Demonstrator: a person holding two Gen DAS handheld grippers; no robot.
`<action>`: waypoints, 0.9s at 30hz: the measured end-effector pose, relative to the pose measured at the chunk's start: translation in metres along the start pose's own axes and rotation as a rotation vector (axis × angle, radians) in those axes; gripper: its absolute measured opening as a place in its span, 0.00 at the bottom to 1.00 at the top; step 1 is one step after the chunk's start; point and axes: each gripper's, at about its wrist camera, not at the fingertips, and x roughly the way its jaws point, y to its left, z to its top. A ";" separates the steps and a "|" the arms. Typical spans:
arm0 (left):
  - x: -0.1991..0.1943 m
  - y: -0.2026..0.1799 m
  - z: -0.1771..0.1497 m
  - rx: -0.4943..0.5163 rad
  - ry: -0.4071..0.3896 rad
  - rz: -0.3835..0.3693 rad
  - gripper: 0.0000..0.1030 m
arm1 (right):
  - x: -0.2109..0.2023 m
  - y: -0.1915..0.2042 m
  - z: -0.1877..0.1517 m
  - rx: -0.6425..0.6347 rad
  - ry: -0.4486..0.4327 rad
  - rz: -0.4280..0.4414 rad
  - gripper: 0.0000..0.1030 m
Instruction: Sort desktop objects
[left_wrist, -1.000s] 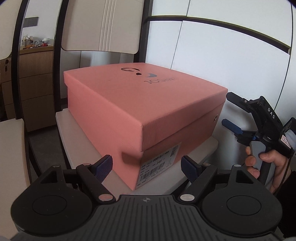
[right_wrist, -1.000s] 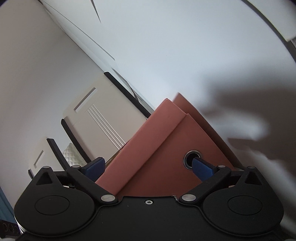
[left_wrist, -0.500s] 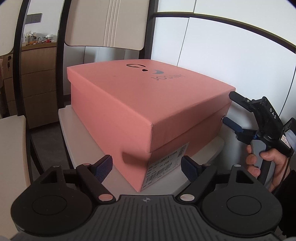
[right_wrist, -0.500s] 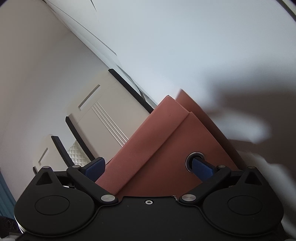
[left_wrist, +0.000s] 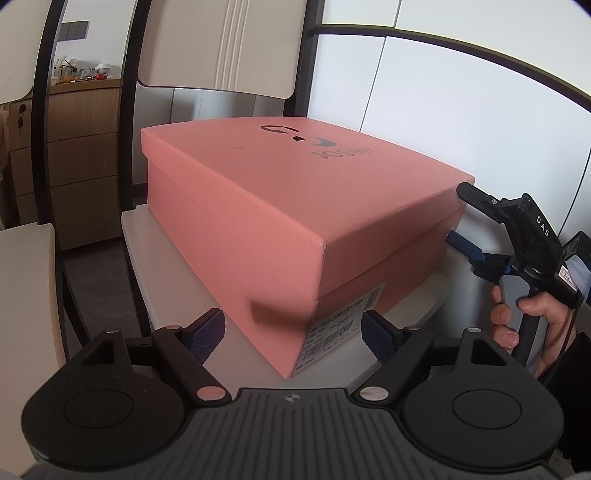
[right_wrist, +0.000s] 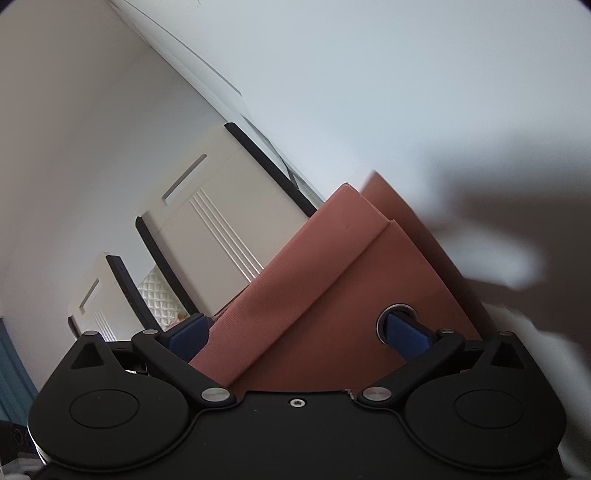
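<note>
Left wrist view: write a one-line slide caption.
Open left gripper faces a closed pink cardboard shoebox; right gripper open at its end.

- Pink shoebox (left_wrist: 280, 206), lid top: dark logo mark, with grey brand lettering under it seen upside down from my left wrist; reads roughly "JOSINY", not certain.
- Same box, end face: white barcode sticker (left_wrist: 341, 326); digits look like "245", remaining print too small to read.
- My right gripper (left_wrist: 480, 225), black body: white letters "DAS".
- Right wrist view: no readable text.
</note>
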 end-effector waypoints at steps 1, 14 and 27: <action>-0.001 0.001 0.000 -0.003 0.001 -0.010 0.82 | -0.001 0.000 0.000 0.003 0.010 0.013 1.00; -0.014 0.029 -0.003 -0.068 -0.024 0.020 0.82 | -0.023 0.032 -0.024 -0.017 0.110 0.154 0.99; -0.010 0.034 0.031 -0.016 -0.123 0.036 0.83 | -0.010 0.071 0.025 -0.319 -0.074 -0.233 0.68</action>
